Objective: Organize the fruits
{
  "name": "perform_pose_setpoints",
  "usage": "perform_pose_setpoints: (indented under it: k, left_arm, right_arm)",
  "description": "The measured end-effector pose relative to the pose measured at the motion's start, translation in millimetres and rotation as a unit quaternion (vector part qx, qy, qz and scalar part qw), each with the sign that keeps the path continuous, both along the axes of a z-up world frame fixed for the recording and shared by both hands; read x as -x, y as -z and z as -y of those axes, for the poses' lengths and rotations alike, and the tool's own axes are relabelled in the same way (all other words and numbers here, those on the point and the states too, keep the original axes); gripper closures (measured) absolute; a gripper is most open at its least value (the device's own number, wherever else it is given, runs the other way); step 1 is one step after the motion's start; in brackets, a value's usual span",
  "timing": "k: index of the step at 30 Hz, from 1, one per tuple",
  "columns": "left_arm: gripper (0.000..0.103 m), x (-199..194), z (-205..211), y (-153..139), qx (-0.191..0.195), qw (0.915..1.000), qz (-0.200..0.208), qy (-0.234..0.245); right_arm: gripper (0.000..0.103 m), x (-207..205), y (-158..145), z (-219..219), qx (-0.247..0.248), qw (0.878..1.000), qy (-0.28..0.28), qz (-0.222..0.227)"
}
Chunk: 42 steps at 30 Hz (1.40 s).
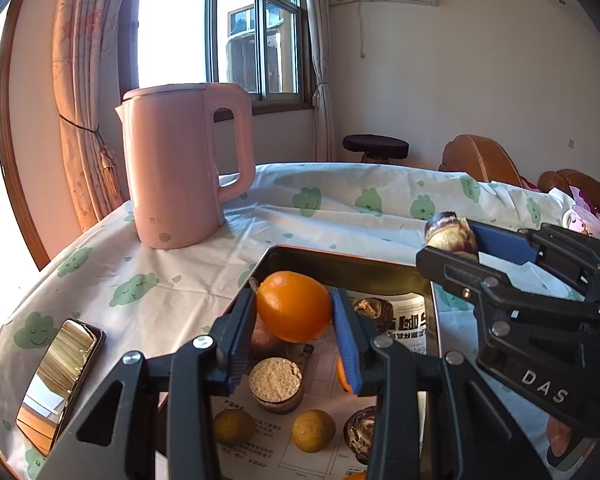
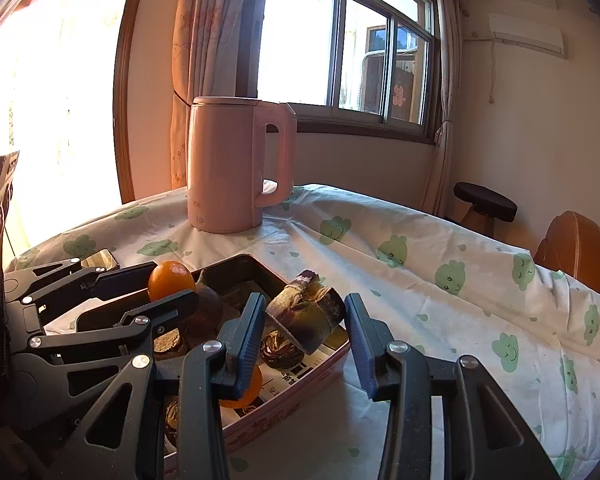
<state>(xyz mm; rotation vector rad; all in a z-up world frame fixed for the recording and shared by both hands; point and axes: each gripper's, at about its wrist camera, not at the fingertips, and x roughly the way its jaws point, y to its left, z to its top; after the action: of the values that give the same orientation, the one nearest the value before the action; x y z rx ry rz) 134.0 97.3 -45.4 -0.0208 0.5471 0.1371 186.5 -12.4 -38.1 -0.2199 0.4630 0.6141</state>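
orange [image 1: 293, 306]: centre of the left wrist view, held clear above the tray floor; clamped across its widest part, likely so the round skin cannot roll out.
left gripper [image 1: 294, 322]: jaws clenched on the orange, both blue pads touching it.
mottled fruit [image 2: 306, 314]: centre of the right wrist view, brown-purple, kind unclear; tilted, over the tray's right rim.
right gripper [image 2: 305, 330]: jaws grasping the mottled fruit; left pad meets it, right pad contact hard to see.
tray [image 1: 342, 262]: metal, paper-lined, lower centre; holds small round fruits [image 1: 313, 430], more mottled pieces, a crumb-topped cup [image 1: 276, 384]. Judged the collecting point, hence both loads above it.
counter [image 1: 340, 216]: cloud-print cloth; pink kettle [image 1: 182, 164] upper left, phone [image 1: 58, 384] lower left, both apart from the tray.
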Motion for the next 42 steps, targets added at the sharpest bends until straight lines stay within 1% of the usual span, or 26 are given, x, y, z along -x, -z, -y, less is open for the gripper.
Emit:
perform_pose_setpoints:
  k: [18, 24, 29, 32, 34, 36, 38, 39, 40, 42]
  left_arm:
    - [0.063, -8.1, -3.4, 8.7, 0.001, 0.9998, -0.019, 0.001]
    - [0.062, -10.8, -4.4, 13.5, -0.001, 0.9996, -0.028, 0.000]
    - [0.060, -8.9, -6.2, 13.4, 0.000, 0.9996, -0.029, -0.004]
    - [0.058, -6.4, -7.3, 13.2, 0.002, 0.9997, -0.026, -0.004]
    - [0.053, -3.8, -8.7, 12.6, 0.003, 0.9997, -0.022, -0.008]
    - [0.040, 0.1, -10.3, 11.4, 0.005, 0.9998, -0.015, -0.013]
    - [0.029, 4.5, -10.3, 9.7, 0.006, 0.9999, -0.005, -0.015]
    - [0.024, 6.9, -10.0, 8.6, 0.007, 0.9998, 0.002, -0.018]
    - [0.022, 9.3, -9.7, 7.2, 0.009, 0.9998, 0.008, -0.018]
    - [0.013, 15.4, -8.6, 5.0, 0.013, 0.9994, 0.024, -0.021]
  right_arm:
    - [0.060, -15.8, 16.9, -13.9, 0.021, 0.999, 0.004, -0.036]
    - [0.060, -22.5, 24.8, -17.2, 0.026, 0.998, 0.000, -0.058]
    - [0.060, -26.8, 30.7, -17.2, 0.022, 0.996, -0.010, -0.083]
    - [0.057, -26.5, 31.6, -17.4, 0.019, 0.996, -0.012, -0.088]
    - [0.056, -26.0, 30.9, -16.6, 0.017, 0.996, -0.013, -0.088]
    - [0.053, -26.2, 29.8, -14.8, 0.014, 0.996, -0.011, -0.088]
    - [0.049, -25.5, 27.4, -9.3, 0.004, 0.996, -0.006, -0.087]
    - [0.046, -25.6, 26.1, -5.8, -0.002, 0.996, -0.002, -0.086]
    - [0.043, -24.7, 24.7, -2.4, -0.006, 0.996, 0.002, -0.084]
    - [0.038, -21.3, 22.0, 4.6, -0.015, 0.997, 0.006, -0.079]
